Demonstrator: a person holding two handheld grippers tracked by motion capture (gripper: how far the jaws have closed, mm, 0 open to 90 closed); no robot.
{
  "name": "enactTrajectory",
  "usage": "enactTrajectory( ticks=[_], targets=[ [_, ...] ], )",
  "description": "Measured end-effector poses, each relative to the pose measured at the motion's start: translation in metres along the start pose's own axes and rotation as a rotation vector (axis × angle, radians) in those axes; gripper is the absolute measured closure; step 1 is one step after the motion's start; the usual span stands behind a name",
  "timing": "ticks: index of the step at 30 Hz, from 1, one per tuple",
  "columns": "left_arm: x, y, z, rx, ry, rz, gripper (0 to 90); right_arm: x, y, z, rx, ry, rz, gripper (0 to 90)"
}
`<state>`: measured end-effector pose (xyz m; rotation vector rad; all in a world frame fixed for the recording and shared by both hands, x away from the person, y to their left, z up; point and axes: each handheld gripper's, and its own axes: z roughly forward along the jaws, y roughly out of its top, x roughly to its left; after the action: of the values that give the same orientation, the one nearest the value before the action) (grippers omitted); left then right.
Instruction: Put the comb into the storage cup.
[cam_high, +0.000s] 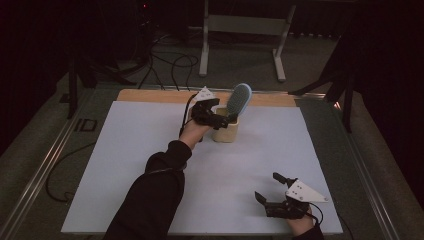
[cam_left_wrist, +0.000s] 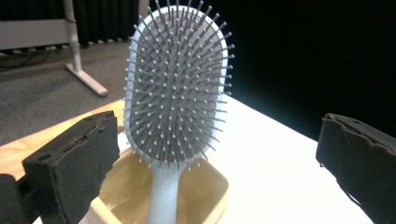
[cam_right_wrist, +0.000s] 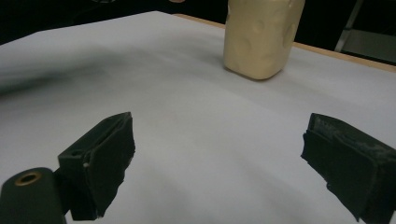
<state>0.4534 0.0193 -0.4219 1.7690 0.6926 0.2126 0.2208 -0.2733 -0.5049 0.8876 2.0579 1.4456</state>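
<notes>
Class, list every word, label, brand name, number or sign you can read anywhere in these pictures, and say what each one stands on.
"ID": pale marking on the dark floor beside the table's left edge, read in the high view; faint, so the reading is unsure.
Hairbrush: no lettering shows.
Cream holder: no lettering shows.
White table sheet: blank.

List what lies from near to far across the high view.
right gripper → left gripper → cream holder with the hairbrush standing in it → bare wooden table edge → white frame legs
</notes>
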Motion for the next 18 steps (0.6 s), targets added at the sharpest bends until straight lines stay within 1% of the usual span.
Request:
enactTrajectory(
  ticks=[1,2,4,7,13,15,16,18],
  targets=[
    [0.000,0.000,-0.002,0.007,-0.013,0.000,0.0,0.000,0.000,0.000,0.000,-0.001,-0.001,8.9],
    [0.001,0.000,-0.004,0.020,-0.020,0.008,0.0,0.000,0.000,0.000,0.002,-0.001,-0.003,8.9],
    [0.001,0.001,-0.007,0.030,-0.036,0.008,0.0,0.000,0.000,0.001,0.003,-0.001,-0.001,8.9],
    [0.002,0.002,-0.013,0.035,-0.047,0.010,0.0,0.001,0.000,0.001,0.006,0.000,-0.003,8.9],
    [0.003,0.004,-0.026,0.051,-0.060,0.019,0.0,0.001,0.000,0.001,0.009,-0.004,0.000,8.9],
    [0.004,0.004,-0.031,0.051,-0.058,0.029,0.0,0.001,0.000,0.001,0.005,-0.003,-0.003,8.9],
    [0.005,0.004,-0.033,0.049,-0.063,0.028,0.0,0.001,0.000,0.001,0.006,-0.004,-0.007,8.9],
    [0.006,0.003,-0.038,0.057,-0.060,0.034,0.0,0.001,0.000,0.002,0.009,-0.002,-0.009,8.9]
  ],
)
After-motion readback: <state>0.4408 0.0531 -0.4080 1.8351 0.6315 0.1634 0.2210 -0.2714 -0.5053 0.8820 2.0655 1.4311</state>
